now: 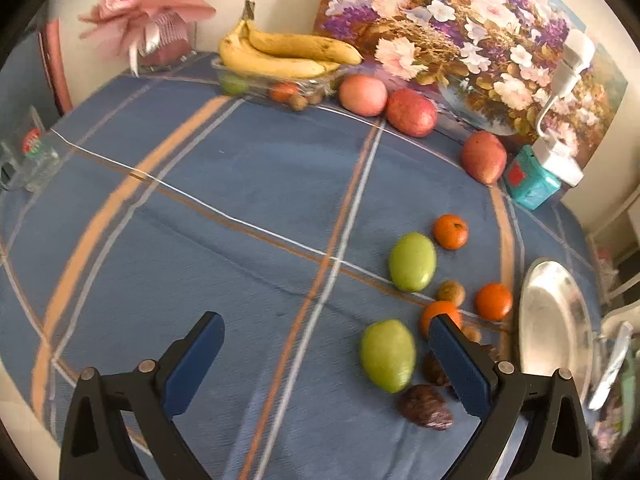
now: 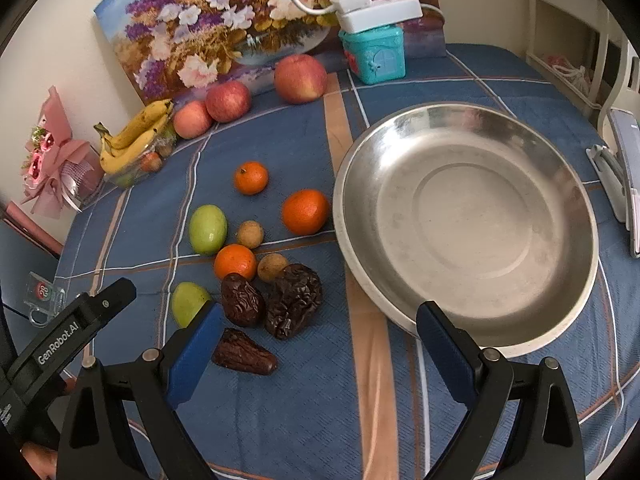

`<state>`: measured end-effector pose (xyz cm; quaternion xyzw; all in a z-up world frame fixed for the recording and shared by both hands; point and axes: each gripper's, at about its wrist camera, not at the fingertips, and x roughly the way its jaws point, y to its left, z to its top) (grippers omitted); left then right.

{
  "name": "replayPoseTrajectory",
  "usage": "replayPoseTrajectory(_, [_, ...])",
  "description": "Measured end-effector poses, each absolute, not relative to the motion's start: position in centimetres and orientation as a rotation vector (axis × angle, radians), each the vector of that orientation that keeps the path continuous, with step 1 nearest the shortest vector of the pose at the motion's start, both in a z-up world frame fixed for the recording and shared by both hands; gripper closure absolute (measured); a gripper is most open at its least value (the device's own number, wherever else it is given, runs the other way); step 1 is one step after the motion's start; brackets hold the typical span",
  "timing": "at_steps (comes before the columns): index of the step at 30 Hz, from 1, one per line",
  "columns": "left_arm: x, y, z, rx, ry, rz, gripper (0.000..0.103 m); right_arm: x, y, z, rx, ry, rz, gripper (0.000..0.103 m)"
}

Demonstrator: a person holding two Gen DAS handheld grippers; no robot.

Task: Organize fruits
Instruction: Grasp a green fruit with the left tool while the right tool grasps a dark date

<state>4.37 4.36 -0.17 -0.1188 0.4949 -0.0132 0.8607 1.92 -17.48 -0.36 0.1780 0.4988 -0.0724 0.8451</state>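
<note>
Steel is the biggest thing before you: the empty metal dish [image 2: 468, 216] lies ahead and to the right of your right claw [image 2: 320, 332], its near rim touching or just past the right finger, likely so fruit can be dropped in with a short carry. Your right claw is spread wide and holds nothing.

Far ahead of that claw, three apples [image 2: 300, 78] sit against the painting [image 2: 256, 16], and the bananas [image 2: 134, 136] rest on a clear tray well off to the left, out of the working patch.

Closer, ahead and left of the right claw, the small fruit is bunched together: two green fruits [image 2: 208, 229], three oranges [image 2: 305, 212], three dark wrinkled dates [image 2: 294, 300] and two little brown round fruits [image 2: 250, 234]. One date lies just beside the right claw's left finger, the easiest first pick, I would judge.

Your left claw [image 1: 326, 356] is also spread wide and empty, over bare blue cloth [image 1: 240, 200], with the same cluster off to its right; one green fruit [image 1: 387, 355] sits just inside its right finger.
</note>
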Motion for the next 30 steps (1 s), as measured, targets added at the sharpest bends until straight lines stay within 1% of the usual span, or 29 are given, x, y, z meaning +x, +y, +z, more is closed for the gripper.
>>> replayPoseTrajectory(7, [5.4,3.8,-0.2,-0.293,1.069,-0.035,0.000,2.4,-17.1,0.0,0.403,1.039,-0.132,0.007])
replayPoseTrajectory(8, [5.6,3.8,-0.2,-0.291,1.070,-0.030,0.000,2.5,-17.1,0.1,0.406,1.034,-0.132,0.010])
replayPoseTrajectory(9, [5.7,3.7,-0.3,-0.294,1.080,-0.031,0.001,2.5,-17.0,0.2,0.413,1.029,-0.130,0.019])
replayPoseTrajectory(11, [6.0,3.7,-0.5,-0.305,1.100,-0.039,0.001,2.8,-17.0,0.3,0.425,1.031,-0.121,0.031])
replayPoseTrajectory(13, [6.3,3.2,-1.0,-0.312,1.135,-0.058,0.002,3.1,-16.8,0.1,0.427,1.043,-0.119,0.032])
replayPoseTrajectory(15, [6.4,2.7,-1.6,-0.316,1.169,-0.082,0.009,3.4,-16.7,-0.2,0.438,1.056,-0.110,0.042])
replayPoseTrajectory(17, [6.4,2.3,-2.3,-0.319,1.200,-0.102,0.011,3.6,-16.6,-0.5,0.451,1.071,-0.105,0.045])
replayPoseTrajectory(19, [6.4,1.9,-3.0,-0.323,1.234,-0.116,0.015,3.7,-16.6,-1.0,0.461,1.087,-0.107,0.045])
replayPoseTrajectory(20, [6.4,1.7,-3.3,-0.328,1.249,-0.119,0.018,3.7,-16.7,-1.3,0.468,1.095,-0.116,0.046])
replayPoseTrajectory(23, [6.4,1.3,-4.0,-0.323,1.273,-0.112,0.020,4.0,-17.2,-2.4,0.502,1.123,-0.136,0.050])
replayPoseTrajectory(26, [6.4,0.9,-4.3,-0.316,1.280,-0.113,0.024,4.2,-17.2,-3.1,0.526,1.146,-0.129,0.051])
replayPoseTrajectory(28, [6.5,0.6,-4.4,-0.320,1.286,-0.120,0.028,4.3,-17.3,-3.5,0.532,1.156,-0.142,0.051])
replayPoseTrajectory(30, [6.5,0.4,-4.5,-0.322,1.289,-0.122,0.037,4.5,-17.4,-3.8,0.544,1.163,-0.147,0.052])
